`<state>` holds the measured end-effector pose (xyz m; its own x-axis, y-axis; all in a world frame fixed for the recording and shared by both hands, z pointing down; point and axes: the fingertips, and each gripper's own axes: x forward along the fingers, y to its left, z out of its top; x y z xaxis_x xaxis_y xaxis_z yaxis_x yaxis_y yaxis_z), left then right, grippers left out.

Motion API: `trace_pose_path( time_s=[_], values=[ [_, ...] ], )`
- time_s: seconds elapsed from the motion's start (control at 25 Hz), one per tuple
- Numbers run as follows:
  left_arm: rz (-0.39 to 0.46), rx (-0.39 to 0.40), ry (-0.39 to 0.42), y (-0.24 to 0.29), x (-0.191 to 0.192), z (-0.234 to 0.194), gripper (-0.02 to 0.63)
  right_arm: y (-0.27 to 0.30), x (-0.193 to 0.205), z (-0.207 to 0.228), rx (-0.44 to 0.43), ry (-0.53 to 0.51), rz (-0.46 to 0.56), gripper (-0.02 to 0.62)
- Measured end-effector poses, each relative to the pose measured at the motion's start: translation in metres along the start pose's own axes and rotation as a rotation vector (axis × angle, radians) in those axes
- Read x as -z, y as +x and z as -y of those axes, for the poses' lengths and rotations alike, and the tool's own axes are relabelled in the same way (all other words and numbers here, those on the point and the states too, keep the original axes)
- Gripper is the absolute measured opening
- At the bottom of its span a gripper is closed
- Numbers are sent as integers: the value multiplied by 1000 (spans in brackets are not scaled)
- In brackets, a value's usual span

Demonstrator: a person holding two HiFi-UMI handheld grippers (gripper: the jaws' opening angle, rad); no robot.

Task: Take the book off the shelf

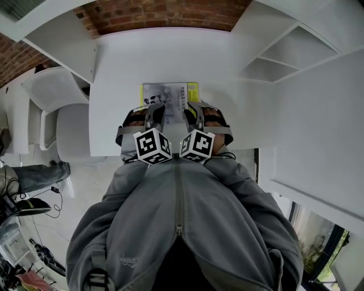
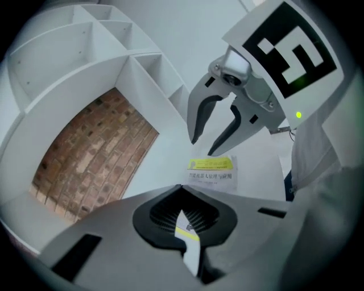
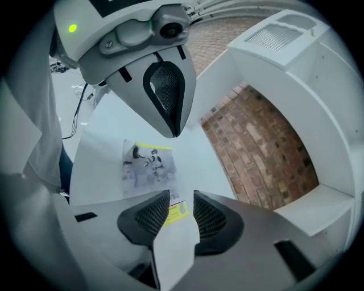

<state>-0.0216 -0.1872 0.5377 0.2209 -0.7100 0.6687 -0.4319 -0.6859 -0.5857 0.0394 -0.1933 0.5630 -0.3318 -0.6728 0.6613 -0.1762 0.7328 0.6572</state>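
Left gripper (image 2: 181,199) clenched on nothing. The right gripper (image 3: 182,200) is slack, jaws part open, nothing gripped. Both are up near my chest, side by side, noses tilted down at the table.

Table (image 1: 114,85): white and wide, running back to a brick wall (image 1: 159,14). Whether it is one piece with the shelf I cannot tell.

Shelf (image 1: 296,51): white, with bays to either side of the table. No book shows in any bay I can see.

Book (image 1: 169,94): thin, flat on the table, cover up, yellow band at its far edge. In the head view the gripper tips overlap its near edge. Each gripper view, though, shows it lying apart, beyond the jaws, touching neither.

White strip (image 3: 173,244) with a yellow tag (image 3: 177,210): shows in the gap between the right jaws, and as a sliver under the shut left ones. It looks the same in both, so I take it for part of the tool, not a page.

Progress, my reading: the book is out of the shelf and lying down, with both grippers off it. The main job looks done. What is left, if anything, is to draw the hands clear. Another lift would be needed only if the table counts as shelf.
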Motion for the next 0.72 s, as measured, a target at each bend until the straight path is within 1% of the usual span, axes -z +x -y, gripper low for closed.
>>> trace_pose_path(
  time_s=[0.12, 0.24, 0.32, 0.4, 0.56, 0.72],
  values=[
    [54, -34, -65, -15, -17, -20, 8, -14, -11, 24, 57, 9, 31, 114],
    [97, -67, -110, -28, -28, -38, 8, -27, -24, 45, 113, 28, 70, 86],
    [137, -78, -163, -35, -36, -48, 6, -36, -31, 61, 156, 56, 102, 55],
    [186, -94, -227, -43, -43, -59, 6, -46, -40, 78, 196, 94, 141, 44],
    [289, -154, -341, -61, -55, -84, 6, -69, -58, 109, 258, 193, 238, 34],
    [379, -233, -420, -82, -65, -104, 8, -94, -71, 134, 301, 360, 360, 29]
  ],
)
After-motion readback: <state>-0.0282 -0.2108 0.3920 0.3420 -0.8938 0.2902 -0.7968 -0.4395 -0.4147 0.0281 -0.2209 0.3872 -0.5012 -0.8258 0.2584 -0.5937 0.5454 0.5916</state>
